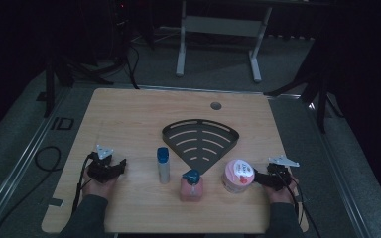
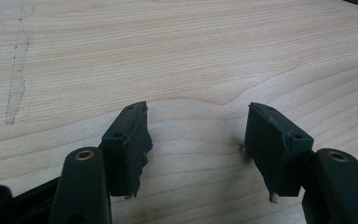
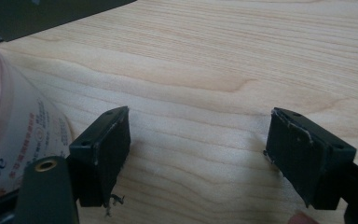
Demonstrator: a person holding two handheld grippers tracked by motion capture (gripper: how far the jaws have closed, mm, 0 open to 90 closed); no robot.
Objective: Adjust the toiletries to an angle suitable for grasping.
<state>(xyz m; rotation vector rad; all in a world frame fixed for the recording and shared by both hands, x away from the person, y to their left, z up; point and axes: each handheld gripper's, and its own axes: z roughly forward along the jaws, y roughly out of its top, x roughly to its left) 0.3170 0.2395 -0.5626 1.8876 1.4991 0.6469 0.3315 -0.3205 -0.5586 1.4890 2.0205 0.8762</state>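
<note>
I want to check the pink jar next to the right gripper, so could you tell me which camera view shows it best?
The high view: the pink jar shows whole there, lid and label up, just left of the right gripper. The right gripper view catches only a blurred slice of its side beside the open jaws. The left gripper view looks at bare table.

A light wooden worktop (image 1: 129, 114) carries a black fan-shaped rack (image 1: 200, 140) at its middle. Nearer the front edge stand a blue-capped bottle (image 1: 163, 165), a pink pump bottle (image 1: 191, 186) and a pink-lidded jar (image 1: 237, 176).
</note>
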